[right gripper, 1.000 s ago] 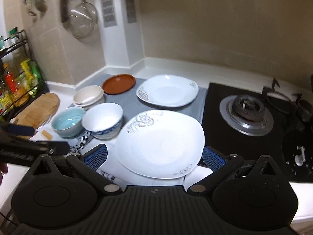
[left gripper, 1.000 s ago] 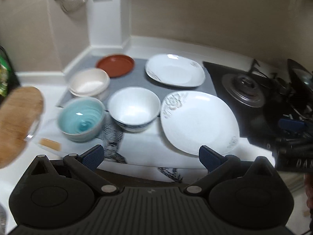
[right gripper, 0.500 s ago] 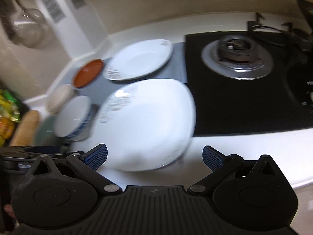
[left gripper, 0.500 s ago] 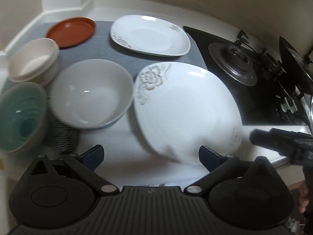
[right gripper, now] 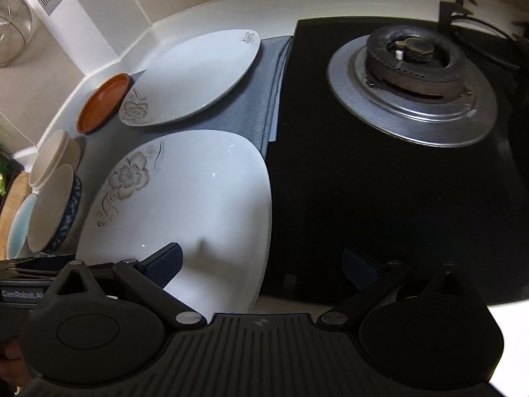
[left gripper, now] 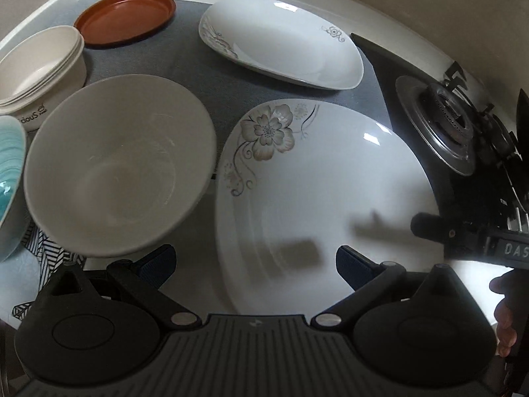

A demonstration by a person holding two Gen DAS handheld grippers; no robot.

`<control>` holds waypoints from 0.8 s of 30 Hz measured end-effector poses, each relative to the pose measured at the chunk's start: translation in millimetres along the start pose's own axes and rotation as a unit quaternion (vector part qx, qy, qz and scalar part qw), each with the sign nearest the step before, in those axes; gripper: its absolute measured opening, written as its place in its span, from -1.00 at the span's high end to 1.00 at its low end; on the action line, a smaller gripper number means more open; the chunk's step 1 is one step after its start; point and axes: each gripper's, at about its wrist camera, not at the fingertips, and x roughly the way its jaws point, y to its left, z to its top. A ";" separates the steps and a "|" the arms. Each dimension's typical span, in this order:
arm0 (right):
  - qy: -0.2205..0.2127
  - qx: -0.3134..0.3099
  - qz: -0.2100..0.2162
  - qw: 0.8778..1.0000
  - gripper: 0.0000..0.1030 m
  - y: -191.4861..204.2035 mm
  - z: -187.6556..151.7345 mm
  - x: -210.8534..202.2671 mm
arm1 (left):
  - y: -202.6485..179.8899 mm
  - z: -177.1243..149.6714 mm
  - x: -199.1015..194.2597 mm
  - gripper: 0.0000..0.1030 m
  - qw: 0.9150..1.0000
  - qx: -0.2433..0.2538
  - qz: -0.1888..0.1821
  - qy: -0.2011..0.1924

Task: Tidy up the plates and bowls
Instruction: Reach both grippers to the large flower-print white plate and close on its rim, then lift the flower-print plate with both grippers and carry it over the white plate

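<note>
Grippers [left gripper: 254, 261] [right gripper: 261, 261] over two plates [left gripper: 317, 192] [left gripper: 284, 39]

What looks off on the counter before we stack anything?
Nothing spilled or broken. One oddity: the near floral plate sits with its right edge overlapping the black cooktop, partly off the grey mat. The far floral plate lies fully on the mat.

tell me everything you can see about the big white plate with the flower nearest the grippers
The large white glossy plate with a brown flower print is a rounded square, ceramic by its look, empty and lying flat. It sits partly on the grey mat, beside the white bowl and the black hob. Neither open gripper grips it.
</note>
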 end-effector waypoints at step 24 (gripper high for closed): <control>-0.032 0.033 0.037 0.998 0.83 -17.3 6.6 -5.2 | 9.8 0.3 -8.5 0.29 1.000 -0.028 0.003 0.000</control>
